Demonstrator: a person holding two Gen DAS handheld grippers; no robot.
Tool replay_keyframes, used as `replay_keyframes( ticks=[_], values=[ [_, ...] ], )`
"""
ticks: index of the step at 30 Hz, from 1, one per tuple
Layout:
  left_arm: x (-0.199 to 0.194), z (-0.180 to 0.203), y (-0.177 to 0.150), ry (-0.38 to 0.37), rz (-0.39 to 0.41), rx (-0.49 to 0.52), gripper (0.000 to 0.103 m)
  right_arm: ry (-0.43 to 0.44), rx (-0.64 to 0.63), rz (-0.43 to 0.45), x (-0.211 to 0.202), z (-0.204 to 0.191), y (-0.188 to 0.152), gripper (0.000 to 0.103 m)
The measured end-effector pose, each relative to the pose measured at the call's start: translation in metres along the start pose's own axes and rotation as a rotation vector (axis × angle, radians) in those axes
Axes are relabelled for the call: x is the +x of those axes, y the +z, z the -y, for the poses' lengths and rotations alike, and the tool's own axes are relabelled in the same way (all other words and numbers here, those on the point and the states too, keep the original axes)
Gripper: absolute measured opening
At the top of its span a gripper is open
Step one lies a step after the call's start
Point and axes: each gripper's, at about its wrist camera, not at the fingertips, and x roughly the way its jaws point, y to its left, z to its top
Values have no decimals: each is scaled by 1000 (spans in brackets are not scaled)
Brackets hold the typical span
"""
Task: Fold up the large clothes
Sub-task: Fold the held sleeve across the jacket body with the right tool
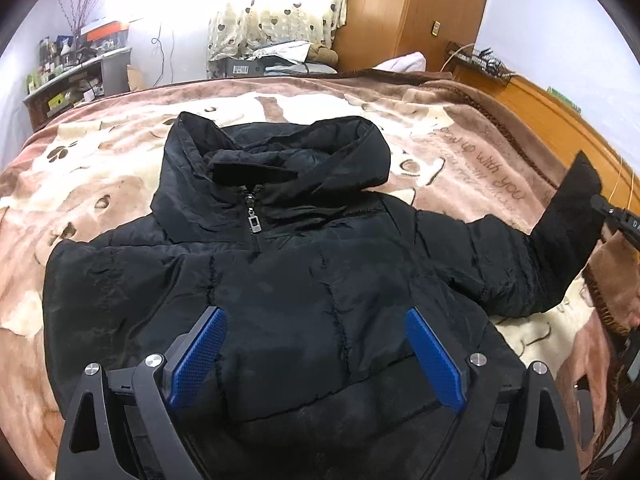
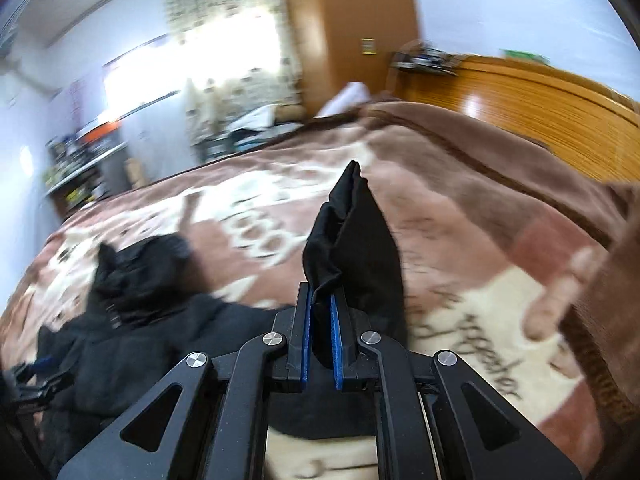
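Observation:
A black hooded puffer jacket (image 1: pixel 280 272) lies front up on the bed, zipper closed, hood toward the far side. My left gripper (image 1: pixel 316 320) is open, its blue pads spread over the jacket's lower front. The jacket's right sleeve (image 1: pixel 560 240) is lifted off the bed at the right. My right gripper (image 2: pixel 320 304) is shut on the sleeve cuff (image 2: pixel 352 232), which sticks up between its blue pads. The jacket body (image 2: pixel 132 320) shows blurred at lower left in the right wrist view.
The bed is covered by a brown and cream plush blanket (image 1: pixel 120 168) with paw prints and writing. A wooden headboard (image 1: pixel 560 128) is at the right, a wardrobe (image 1: pixel 400 12) behind, and cluttered shelves (image 1: pixel 68 76) at the far left.

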Motion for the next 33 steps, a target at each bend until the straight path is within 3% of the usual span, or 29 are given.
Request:
replay_keyframes(
  ticks=[10, 15, 20, 24, 29, 30, 31, 33],
  values=[
    [-22, -28, 10, -143, 21, -130, 91, 343, -153, -88, 16, -123, -32, 8],
    [-21, -38, 13, -185, -1, -149, 91, 431, -233, -193, 40, -173, -57, 8],
    [-12, -51, 10, -188, 0, -202, 92, 480, -229, -298, 66, -196, -90, 8],
    [-2, -54, 7, -206, -26, -216, 103, 491, -231, -338, 71, -196, -104, 9],
    [16, -50, 4, -219, -81, -234, 103, 527, -229, -336, 58, -187, -100, 39],
    [19, -48, 3, -230, -86, -250, 103, 535, -227, -335, 54, -183, -98, 54],
    [22, -46, 4, -231, -92, -253, 103, 537, -238, -325, 47, -179, -97, 61],
    [30, -37, 5, -224, -113, -232, 103, 516, -271, -295, 36, -177, -95, 61]
  ],
)
